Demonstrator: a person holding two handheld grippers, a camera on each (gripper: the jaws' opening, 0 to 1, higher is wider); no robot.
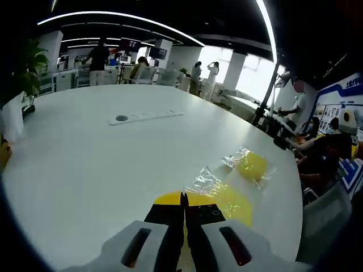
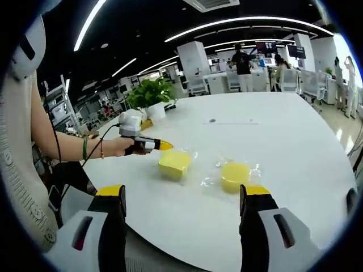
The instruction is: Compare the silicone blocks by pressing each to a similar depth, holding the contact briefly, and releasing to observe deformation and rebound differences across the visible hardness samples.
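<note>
2 yellow blocks (image 2: 174, 163) (image 2: 235, 173) lie near the table (image 2: 295, 130) edge. Left gripper (image 2: 164, 146) clenched, empty, beside one; right gripper (image 2: 182, 207) released.

A large round white table (image 2: 295, 147) carries a yellow square silicone block (image 2: 174, 162) and a yellow round silicone block (image 2: 235, 173), each on clear plastic wrap, a flat white power strip (image 1: 146, 116), and a potted green plant (image 2: 150, 96).
</note>
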